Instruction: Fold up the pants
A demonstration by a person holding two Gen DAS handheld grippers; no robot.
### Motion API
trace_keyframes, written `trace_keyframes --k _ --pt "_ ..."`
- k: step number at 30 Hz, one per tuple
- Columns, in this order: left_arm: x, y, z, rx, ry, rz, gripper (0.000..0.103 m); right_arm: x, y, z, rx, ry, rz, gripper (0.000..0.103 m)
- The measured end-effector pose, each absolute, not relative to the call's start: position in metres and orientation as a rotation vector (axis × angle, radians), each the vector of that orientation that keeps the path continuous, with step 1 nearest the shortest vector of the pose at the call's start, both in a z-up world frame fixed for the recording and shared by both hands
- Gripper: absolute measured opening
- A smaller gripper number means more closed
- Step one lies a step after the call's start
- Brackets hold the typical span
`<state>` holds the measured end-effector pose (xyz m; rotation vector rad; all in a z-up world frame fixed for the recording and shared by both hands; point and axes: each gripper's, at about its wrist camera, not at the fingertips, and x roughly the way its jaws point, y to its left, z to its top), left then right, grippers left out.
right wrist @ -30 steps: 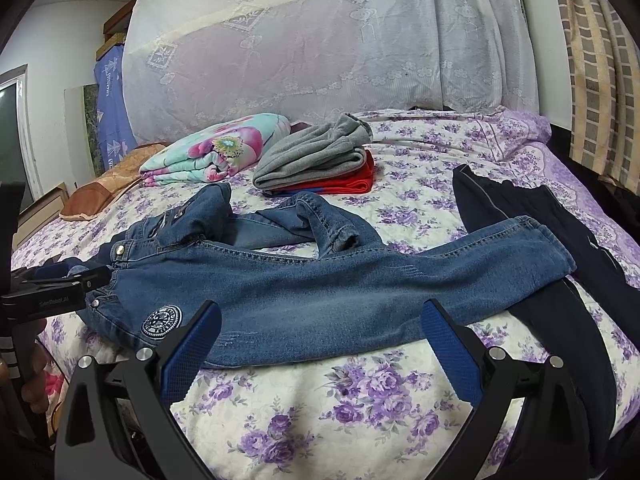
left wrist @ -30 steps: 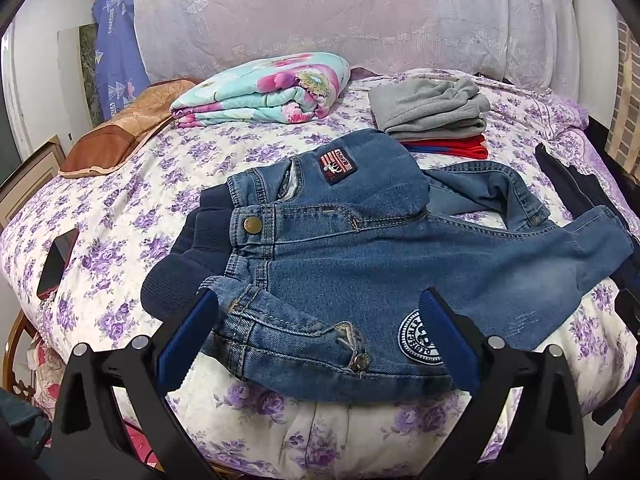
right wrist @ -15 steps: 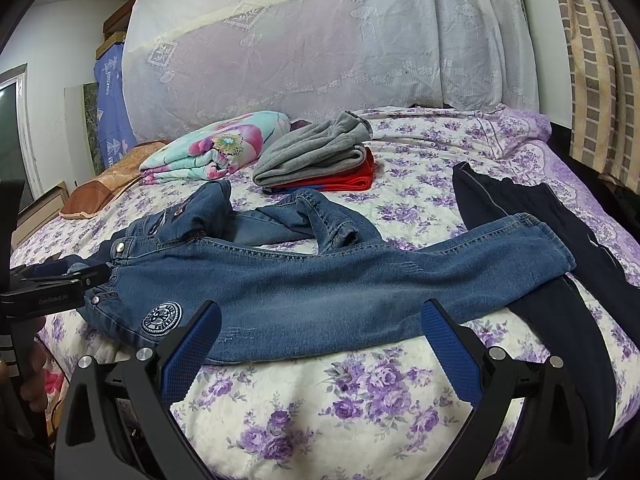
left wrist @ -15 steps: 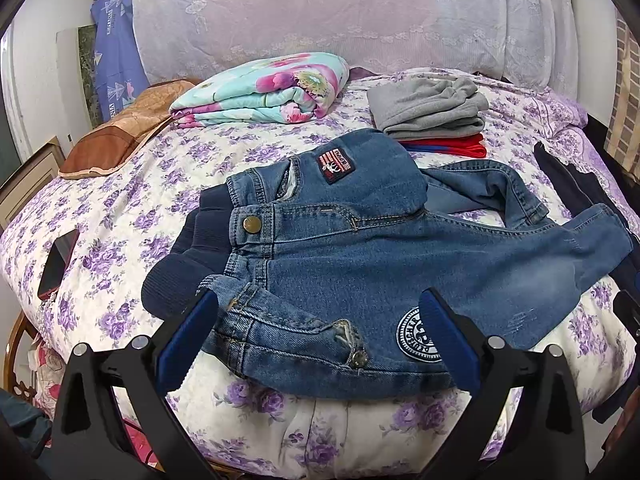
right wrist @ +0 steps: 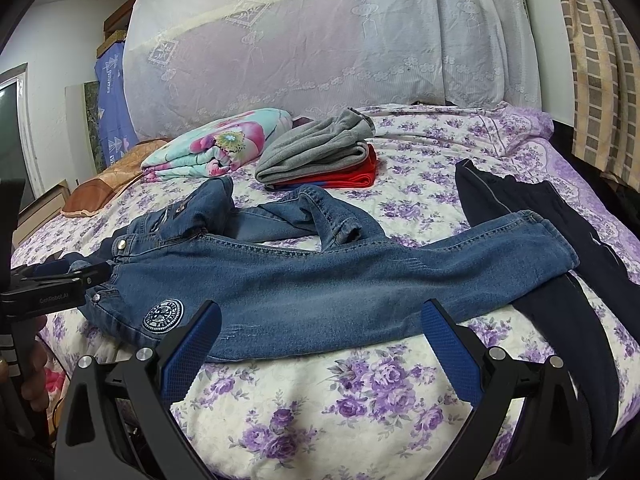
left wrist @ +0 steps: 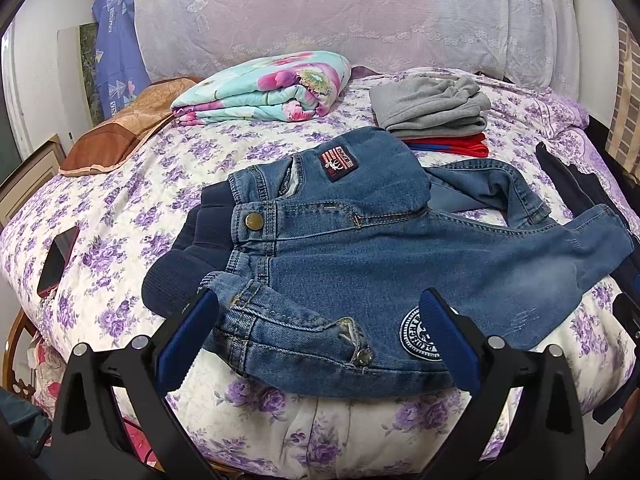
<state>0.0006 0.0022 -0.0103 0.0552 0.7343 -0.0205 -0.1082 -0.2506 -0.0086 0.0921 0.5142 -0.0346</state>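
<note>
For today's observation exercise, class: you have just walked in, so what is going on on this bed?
A person holds a two-finger gripper in each hand over a pair of small blue jeans spread on a bed with a purple-flowered cover. The left gripper is open at the waist end, the right gripper open near the front leg; neither grips the denim. One leg lies straight, the other is bunched behind it, so folding has not begun. Grey and red folded clothes and dark trousers lie nearby.

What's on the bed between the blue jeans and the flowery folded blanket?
Nothing: in the left wrist view only bare purple-flowered bedspread lies between the jeans and the folded blanket.
</note>
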Motion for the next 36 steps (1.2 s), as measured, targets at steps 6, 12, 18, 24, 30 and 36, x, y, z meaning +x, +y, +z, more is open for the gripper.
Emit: trace_keyframes --k 6,12,18,24,30,36 --pt "0.001 0.003 -0.011 0.055 0.735 -0.020 0.098 -0.109 -0.247 -0.010 0.088 0.518 -0.012 0.100" --pt "0.001 0.003 -0.011 0.054 0.734 -0.020 0.098 -0.109 -0.246 -0.011 0.090 0.524 -0.009 0.100" --pt "0.001 0.003 -0.011 0.055 0.735 -0.020 0.098 -0.108 -0.246 -0.012 0.093 0.531 -0.009 0.100" --pt "0.001 0.020 -0.004 0.025 0.699 0.008 0.098 -0.104 -0.248 -0.014 0.092 0.542 -0.008 0.100" --pt "0.043 0.111 0.000 -0.102 0.789 0.135 0.098 -0.087 -0.263 -0.017 0.097 0.568 -0.044 0.100" --pt "0.118 0.157 -0.024 -0.138 0.961 0.111 0.098 -0.060 -0.264 -0.023 0.091 0.607 -0.034 0.100"
